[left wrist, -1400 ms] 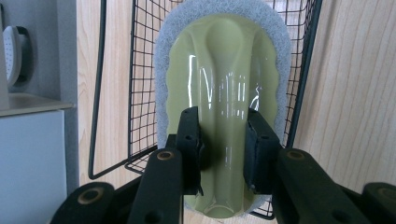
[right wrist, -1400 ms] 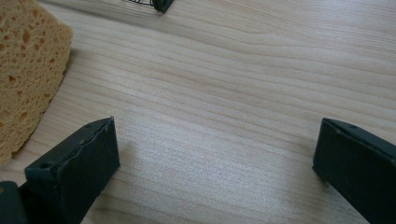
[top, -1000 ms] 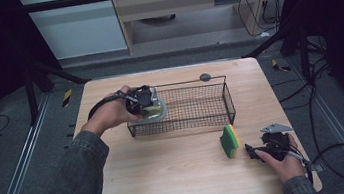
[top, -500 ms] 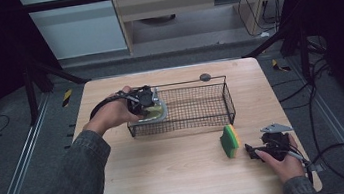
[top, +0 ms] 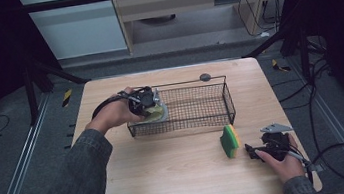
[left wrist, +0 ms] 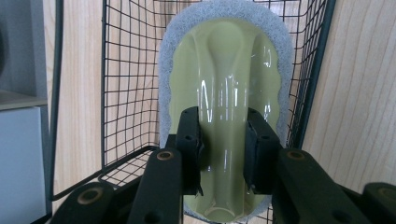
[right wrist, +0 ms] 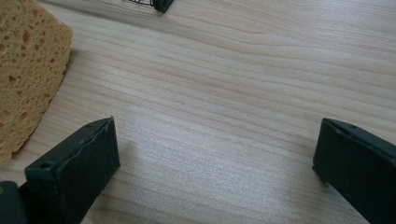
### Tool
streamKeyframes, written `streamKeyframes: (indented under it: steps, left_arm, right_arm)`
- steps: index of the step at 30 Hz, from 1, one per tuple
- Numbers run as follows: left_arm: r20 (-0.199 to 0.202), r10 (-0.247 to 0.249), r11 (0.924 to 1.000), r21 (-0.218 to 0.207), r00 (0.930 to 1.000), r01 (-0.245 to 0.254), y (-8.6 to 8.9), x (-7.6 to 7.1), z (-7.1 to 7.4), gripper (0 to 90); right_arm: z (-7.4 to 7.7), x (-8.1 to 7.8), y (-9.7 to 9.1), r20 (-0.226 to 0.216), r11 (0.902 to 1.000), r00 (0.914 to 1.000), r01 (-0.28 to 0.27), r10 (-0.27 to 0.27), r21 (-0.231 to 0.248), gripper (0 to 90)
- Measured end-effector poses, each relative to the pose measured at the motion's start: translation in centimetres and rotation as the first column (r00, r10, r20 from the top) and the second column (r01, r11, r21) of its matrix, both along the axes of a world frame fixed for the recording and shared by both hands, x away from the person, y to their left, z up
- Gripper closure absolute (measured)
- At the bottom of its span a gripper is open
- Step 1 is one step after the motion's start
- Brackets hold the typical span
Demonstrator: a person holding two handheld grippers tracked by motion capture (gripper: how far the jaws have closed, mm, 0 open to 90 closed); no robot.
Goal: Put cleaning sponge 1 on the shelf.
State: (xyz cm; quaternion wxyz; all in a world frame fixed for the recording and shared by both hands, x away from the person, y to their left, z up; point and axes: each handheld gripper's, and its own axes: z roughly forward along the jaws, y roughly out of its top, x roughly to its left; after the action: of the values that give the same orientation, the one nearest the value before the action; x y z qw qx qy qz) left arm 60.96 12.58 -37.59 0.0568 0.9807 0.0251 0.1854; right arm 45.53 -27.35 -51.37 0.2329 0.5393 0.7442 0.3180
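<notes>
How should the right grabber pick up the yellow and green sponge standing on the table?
Probably across the sponge's two broad faces, green and yellow, from above. It stands on its narrow edge, so they sit close enough for the open right hand-held gripper beside it.

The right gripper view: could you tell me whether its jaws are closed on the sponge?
No, the right gripper stands open over bare table, with the sponge off to one side.

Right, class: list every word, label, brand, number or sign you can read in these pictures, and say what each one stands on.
None can be read.
Scrubbing pad with the yellow-green handle, in the left gripper: no print visible.
Wire basket: no label.
Sponge: no print visible.
Right gripper: plain black.
Yellow-and-black striped strips on the floor: a pattern, no writing.
</notes>
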Motion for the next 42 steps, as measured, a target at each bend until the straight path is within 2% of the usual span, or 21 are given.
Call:
streamKeyframes:
  steps: [7, 10, 19, 24, 27, 28, 42]
  left_arm:
    - [-0.013, 0.004, 0.9999, -0.012, 0.9999, -0.004, 0.0, 0.2, -0.8, 70.5]
    - [-0.020, 0.005, 1.0000, 0.000, 0.9998, -0.005, 0.0, 0.2, -0.8, 70.4]
    - [-0.030, 0.009, 0.9999, -0.009, 0.9995, -0.009, 0.0, 0.4, -1.5, 70.4]
    - [-0.035, 0.009, 1.0000, 0.004, 0.9993, -0.008, -0.1, 0.4, -1.5, 70.4]
    - [-0.038, 0.010, 0.9999, -0.002, 0.9992, -0.010, -0.1, 0.4, -1.7, 70.4]
    - [-0.038, 0.006, 0.9999, 0.009, 0.9992, -0.006, -0.1, 0.4, -1.6, 70.4]
    - [-0.049, 0.007, 1.0000, 0.000, 0.9988, -0.007, -0.2, 0.4, -2.3, 70.3]
  right_arm:
    - [0.0, 0.0, 0.0, -0.001, 1.0000, 1.0000, 0.001, -0.001, 0.000, 0.5]
    - [0.0, 0.0, 0.0, -0.002, 1.0000, 1.0000, 0.002, -0.002, 0.000, 0.5]
    - [0.0, 0.0, 0.0, -0.001, 1.0000, 1.0000, 0.002, -0.002, 0.000, 0.5]
    - [0.0, 0.0, 0.0, -0.001, 1.0000, 1.0000, 0.001, -0.001, 0.000, 0.5]
    - [0.0, 0.0, 0.0, -0.001, 1.0000, 1.0000, 0.002, -0.002, 0.000, 0.5]
    - [0.0, 0.0, 0.0, -0.001, 1.0000, 1.0000, 0.002, -0.002, 0.000, 0.5]
    - [0.0, 0.0, 0.0, 0.000, 1.0000, 1.0000, 0.000, 0.000, 0.000, 0.6]
